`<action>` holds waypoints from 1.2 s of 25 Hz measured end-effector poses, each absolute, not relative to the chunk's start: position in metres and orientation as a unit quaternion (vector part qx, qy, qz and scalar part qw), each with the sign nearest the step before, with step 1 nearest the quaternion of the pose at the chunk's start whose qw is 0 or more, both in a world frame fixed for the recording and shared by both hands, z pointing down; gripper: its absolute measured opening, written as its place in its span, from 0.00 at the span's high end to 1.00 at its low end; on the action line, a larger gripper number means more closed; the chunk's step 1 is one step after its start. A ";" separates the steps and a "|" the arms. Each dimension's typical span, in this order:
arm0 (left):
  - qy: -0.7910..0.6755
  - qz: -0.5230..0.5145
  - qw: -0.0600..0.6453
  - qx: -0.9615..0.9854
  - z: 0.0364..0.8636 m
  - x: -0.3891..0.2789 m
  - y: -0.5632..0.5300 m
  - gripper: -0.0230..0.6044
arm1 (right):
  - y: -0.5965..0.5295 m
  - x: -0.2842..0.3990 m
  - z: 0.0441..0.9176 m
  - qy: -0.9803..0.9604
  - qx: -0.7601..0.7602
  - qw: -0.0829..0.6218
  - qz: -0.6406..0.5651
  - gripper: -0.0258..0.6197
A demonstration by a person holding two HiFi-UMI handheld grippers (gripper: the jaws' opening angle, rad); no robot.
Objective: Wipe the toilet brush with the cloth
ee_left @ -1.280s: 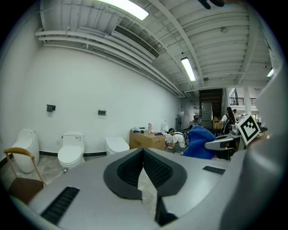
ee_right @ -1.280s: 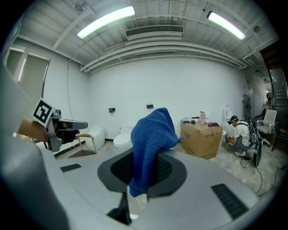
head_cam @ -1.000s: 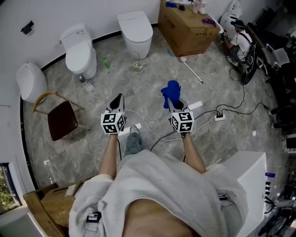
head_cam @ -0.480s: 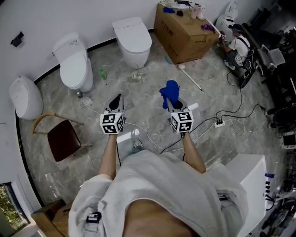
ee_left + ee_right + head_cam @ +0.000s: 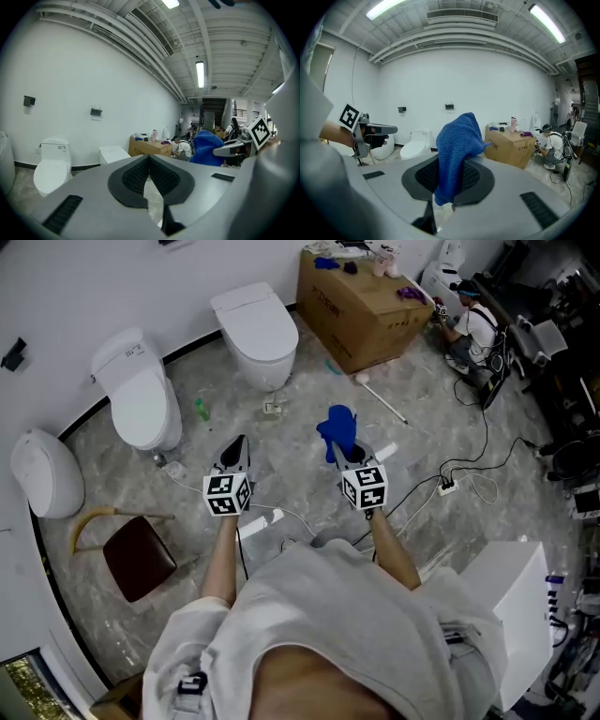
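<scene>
My right gripper (image 5: 343, 450) is shut on a blue cloth (image 5: 336, 428) that stands up out of its jaws; in the right gripper view the cloth (image 5: 457, 143) drapes over the closed pads of that gripper (image 5: 449, 176). My left gripper (image 5: 238, 443) is held level beside it, shut and holding nothing, its pads meeting in the left gripper view (image 5: 149, 161). A white-handled toilet brush (image 5: 381, 397) lies on the floor ahead, in front of the cardboard box, well away from both grippers.
Three white toilets (image 5: 255, 329) (image 5: 141, 395) (image 5: 47, 474) stand along the wall at the left. A cardboard box (image 5: 361, 301) sits ahead on the right with a person (image 5: 469, 329) beside it. A brown chair (image 5: 139, 559), cables and a power strip (image 5: 448, 487) lie on the marble floor.
The head view has shifted: toilets and chair slide left and down in the frame, the box comes nearer. Both grippers keep their pose, and the cloth stays in the right one.
</scene>
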State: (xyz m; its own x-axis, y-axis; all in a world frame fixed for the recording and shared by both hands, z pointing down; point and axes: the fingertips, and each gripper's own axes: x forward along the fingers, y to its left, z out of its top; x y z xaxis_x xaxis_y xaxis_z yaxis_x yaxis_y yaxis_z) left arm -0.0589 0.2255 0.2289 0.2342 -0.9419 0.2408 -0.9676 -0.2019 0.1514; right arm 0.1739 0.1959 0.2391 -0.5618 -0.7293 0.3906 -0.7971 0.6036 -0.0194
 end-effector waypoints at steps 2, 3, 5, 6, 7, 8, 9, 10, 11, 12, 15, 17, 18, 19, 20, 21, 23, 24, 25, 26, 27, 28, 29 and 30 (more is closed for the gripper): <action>-0.615 0.047 0.136 0.776 0.230 -0.061 0.219 0.93 | 0.192 0.172 0.243 -0.877 0.435 0.177 0.099 0.86; -0.614 0.047 0.137 0.776 0.231 -0.063 0.217 0.93 | 0.190 0.171 0.244 -0.877 0.435 0.179 0.100 0.86; -0.615 0.047 0.140 0.775 0.233 -0.066 0.212 0.93 | 0.185 0.169 0.247 -0.876 0.436 0.181 0.102 0.86; -0.615 0.048 0.141 0.775 0.235 -0.068 0.210 0.93 | 0.183 0.168 0.248 -0.875 0.436 0.182 0.103 0.86; -0.614 0.049 0.143 0.774 0.236 -0.069 0.208 0.93 | 0.181 0.166 0.249 -0.875 0.435 0.183 0.104 0.86; -0.615 0.050 0.144 0.774 0.238 -0.070 0.206 0.93 | 0.177 0.165 0.250 -0.876 0.435 0.183 0.105 0.86; -0.615 0.051 0.146 0.773 0.240 -0.072 0.203 0.93 | 0.173 0.164 0.252 -0.876 0.434 0.183 0.106 0.86; -0.616 0.052 0.148 0.772 0.243 -0.074 0.199 0.93 | 0.169 0.162 0.255 -0.876 0.433 0.184 0.108 0.86; -0.617 0.053 0.150 0.771 0.245 -0.077 0.195 0.93 | 0.164 0.159 0.258 -0.876 0.432 0.184 0.111 0.86; -0.619 0.054 0.152 0.769 0.248 -0.080 0.191 0.93 | 0.158 0.155 0.261 -0.876 0.431 0.184 0.113 0.86; -0.626 0.057 0.155 0.762 0.254 -0.089 0.174 0.93 | 0.138 0.145 0.268 -0.880 0.422 0.183 0.118 0.86; -0.632 0.059 0.156 0.757 0.255 -0.095 0.159 0.93 | 0.120 0.138 0.272 -0.884 0.414 0.182 0.120 0.86; -0.635 0.060 0.156 0.754 0.255 -0.097 0.151 0.93 | 0.109 0.135 0.273 -0.886 0.410 0.181 0.121 0.86; -0.638 0.061 0.156 0.752 0.254 -0.099 0.142 0.93 | 0.098 0.131 0.274 -0.887 0.407 0.181 0.122 0.86; -0.640 0.063 0.156 0.750 0.254 -0.102 0.133 0.93 | 0.086 0.128 0.275 -0.888 0.405 0.180 0.123 0.86; -0.642 0.064 0.156 0.748 0.255 -0.106 0.123 0.93 | 0.074 0.123 0.276 -0.889 0.402 0.180 0.124 0.86; -0.647 0.068 0.158 0.743 0.255 -0.114 0.102 0.93 | 0.047 0.115 0.276 -0.892 0.397 0.177 0.126 0.86; -0.650 0.070 0.160 0.740 0.255 -0.118 0.091 0.93 | 0.033 0.111 0.275 -0.893 0.394 0.175 0.127 0.86; -0.652 0.071 0.161 0.737 0.255 -0.121 0.079 0.93 | 0.019 0.108 0.274 -0.894 0.392 0.173 0.128 0.86; -0.654 0.072 0.162 0.735 0.254 -0.123 0.068 0.93 | 0.006 0.105 0.273 -0.896 0.390 0.171 0.129 0.86; -0.656 0.072 0.163 0.733 0.253 -0.125 0.056 0.93 | -0.008 0.103 0.272 -0.896 0.388 0.170 0.130 0.86; -0.658 0.073 0.163 0.732 0.252 -0.126 0.044 0.93 | -0.022 0.101 0.271 -0.897 0.387 0.168 0.130 0.86; -0.659 0.073 0.163 0.731 0.251 -0.127 0.031 0.93 | -0.036 0.099 0.270 -0.898 0.386 0.167 0.131 0.86; -0.659 0.074 0.163 0.731 0.250 -0.127 0.018 0.93 | -0.049 0.098 0.269 -0.898 0.385 0.165 0.131 0.86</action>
